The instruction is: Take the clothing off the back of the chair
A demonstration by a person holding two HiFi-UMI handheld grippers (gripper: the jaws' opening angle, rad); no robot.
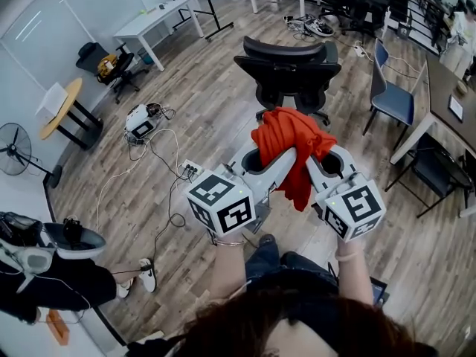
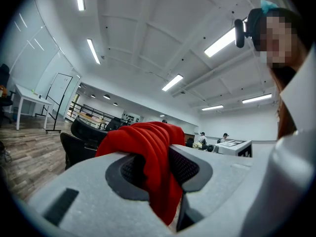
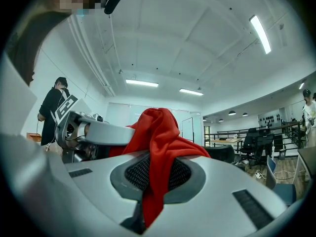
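Pinched in both tools at once: left tool narrowed onto a fold of the red clothing, right tool likewise almost together, with a fold of the same cloth squeezed between the pads and trailing out below. Bunched in a mound above the two tools, held up in the air just in front of the black chair and, by the look of it, clear of the chair's back, with a loose tail dangling between the tools over the wooden floor. Judged close to finished, with only carrying away or setting down left. Could go wrong several ways from here: could slide out of either grip, being caught only by thin folds with most of the bulk piled on top; could drop to the floor on an early release by one tool; could snag the dangling tail on the chair's back or arms if swung toward it again; could stretch or tear if pulled in two directions at once. Counted: one piece of red clothing, two tools, one black chair directly ahead, one blue chair off to the right, one white surface by the far left wall, one round wooden surface, one standing fan at the floor's left edge.
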